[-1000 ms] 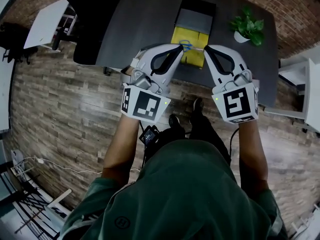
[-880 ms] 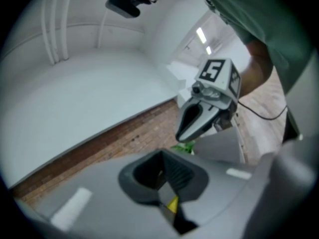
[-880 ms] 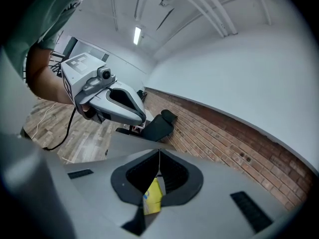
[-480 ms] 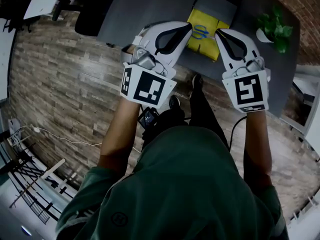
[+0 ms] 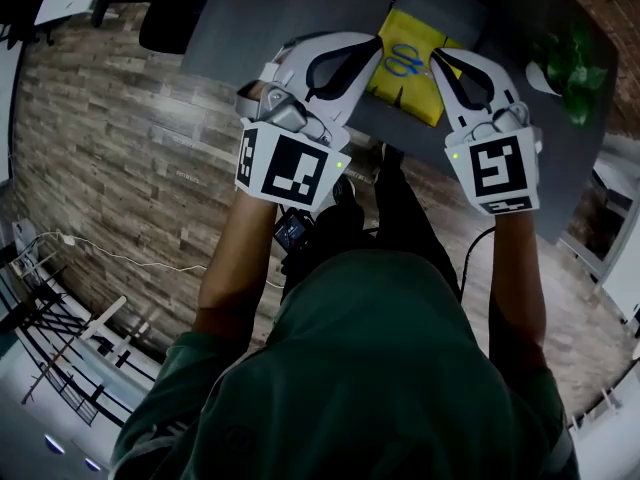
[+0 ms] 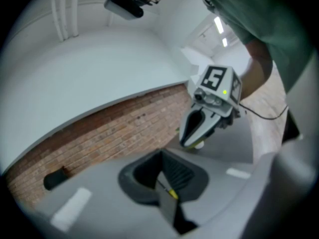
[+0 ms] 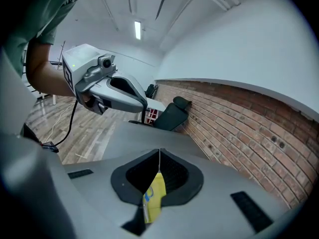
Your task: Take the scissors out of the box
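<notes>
since a second ago our view has swung: the counter [image 5: 270,8] and the box [image 5: 420,96] have slid toward the top right corner, the plant [image 5: 572,60] has gone out to the right edge, and both grippers sit higher in the frame, their tips still flanking the scissors [image 5: 405,60].

nearest to us is the green shirt [image 5: 370,368], with the left forearm [image 5: 235,268] and right forearm [image 5: 518,268] running up from it. each ends at a marker cube, the left cube [image 5: 290,168] and the right cube [image 5: 495,173], and beyond them the white gripper bodies reach over the near edge of the counter. the left gripper [image 5: 377,41] has its jaws together: in its own view they meet in a seam at the tip, with only a sliver of grey counter and a speck of yellow showing behind it. the right gripper [image 5: 436,56] has its jaws together too, with nothing between them. through the slot behind its tip we see yellow with a trace of blue.

between the two tips, apart from both as far as we can tell, the scissors lie with blue handles on the yellow inside of the box. the box sits close to the near edge of the counter, its grey and dark parts on the far side. the plant stands on the counter well to the right of the box. past the counter's left end is a black chair [image 5: 165,23], a wood floor [image 5: 130,148] runs beneath, and the gripper views show a brick wall [image 7: 239,118] behind.
</notes>
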